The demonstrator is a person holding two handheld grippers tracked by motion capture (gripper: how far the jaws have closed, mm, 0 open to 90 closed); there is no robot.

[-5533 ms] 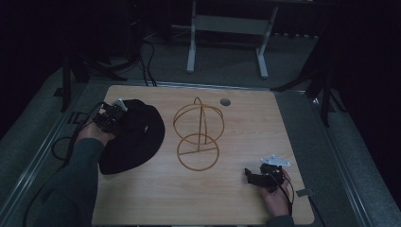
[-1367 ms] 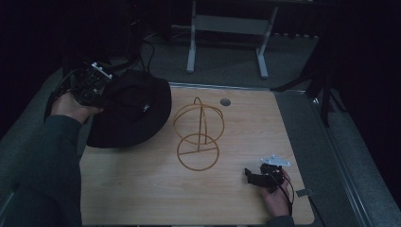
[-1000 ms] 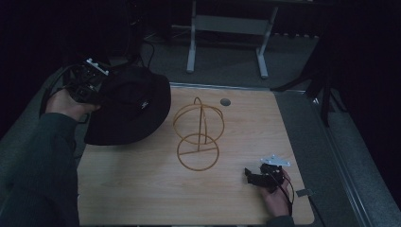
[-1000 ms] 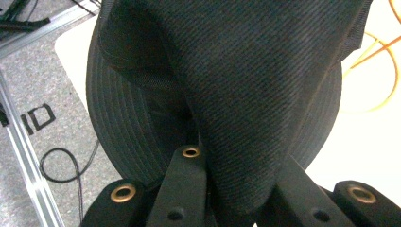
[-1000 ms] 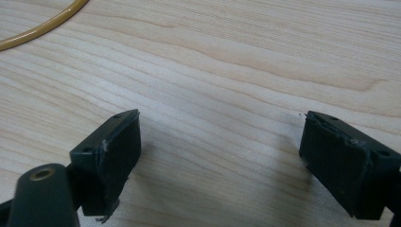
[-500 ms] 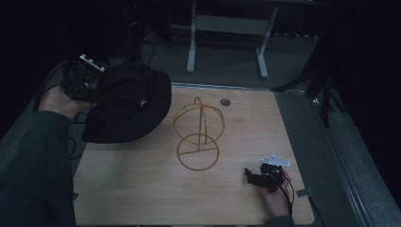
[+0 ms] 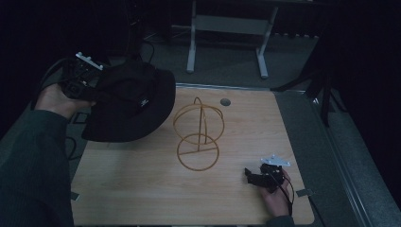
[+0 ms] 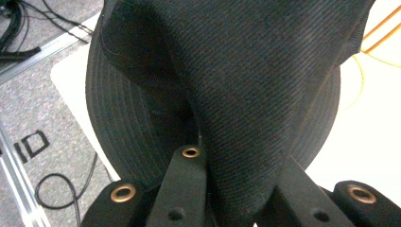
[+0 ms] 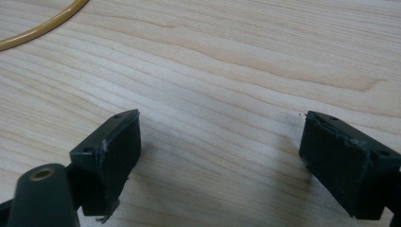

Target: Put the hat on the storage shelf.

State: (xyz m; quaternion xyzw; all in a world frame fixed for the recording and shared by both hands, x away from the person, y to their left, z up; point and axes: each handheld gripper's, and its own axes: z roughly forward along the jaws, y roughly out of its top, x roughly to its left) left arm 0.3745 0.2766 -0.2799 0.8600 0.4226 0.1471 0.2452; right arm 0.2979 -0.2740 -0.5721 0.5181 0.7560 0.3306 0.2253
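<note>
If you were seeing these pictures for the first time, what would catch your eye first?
The black hat stands out, held up over the table's far left corner, its cloth pinched in the left gripper. Next comes the yellow wire stand upright in the middle of the wooden table, and the right gripper resting open near the right front edge.

Left gripper (image 7: pixel 78 80): black body, white bracket on top, black cable trailing; brass-ringed screw holes on its black jaws. Right gripper (image 7: pixel 265 176): black, grey three-cornered plate on top, thin cable looping by the wrist; worn square black pads. Sleeves were dark green.
</note>
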